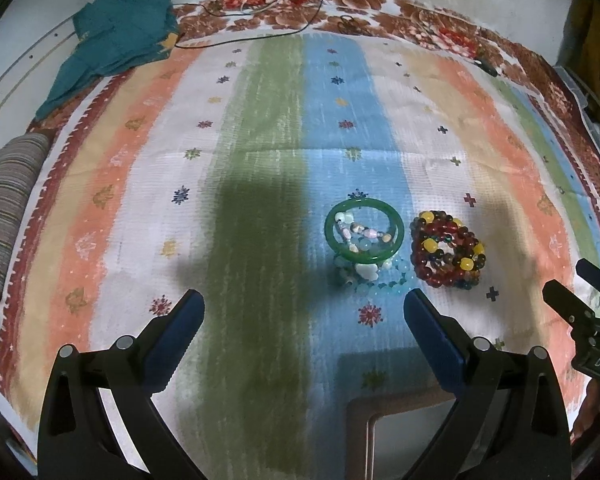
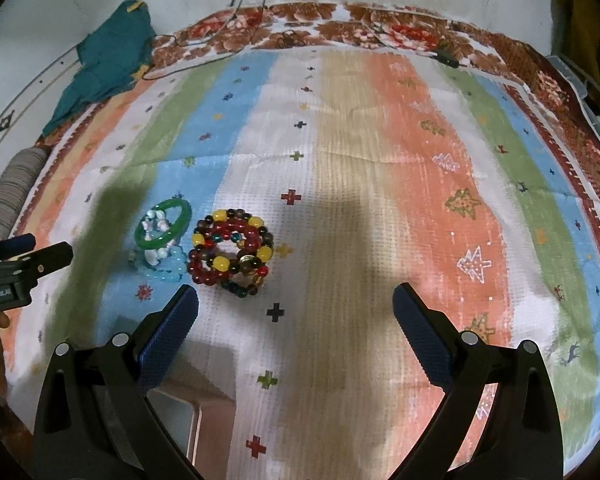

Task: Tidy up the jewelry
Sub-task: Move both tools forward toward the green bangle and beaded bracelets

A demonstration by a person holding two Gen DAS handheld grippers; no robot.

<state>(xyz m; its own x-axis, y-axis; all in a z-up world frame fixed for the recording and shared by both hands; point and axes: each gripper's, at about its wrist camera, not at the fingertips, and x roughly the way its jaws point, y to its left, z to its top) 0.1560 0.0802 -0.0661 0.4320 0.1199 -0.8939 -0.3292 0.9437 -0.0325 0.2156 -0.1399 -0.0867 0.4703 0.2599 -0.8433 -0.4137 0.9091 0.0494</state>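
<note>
My left gripper (image 1: 302, 312) and right gripper (image 2: 296, 306) hover wide open, empty, above the tray (image 1: 358, 410), likely lining up the bangle (image 1: 362, 230) and beads (image 1: 448, 250) beyond.

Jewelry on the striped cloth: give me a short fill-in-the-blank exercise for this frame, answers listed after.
1. The bangle leaning on the pale bead bracelets is ____ in colour.
2. The big beads standing out in the dark red bracelet pile are ____.
3. Both the left gripper and the right gripper have jaws that are ____.
4. The crumpled garment at the cloth's far left corner is ____.

Answers: green; yellow; open; teal
</note>
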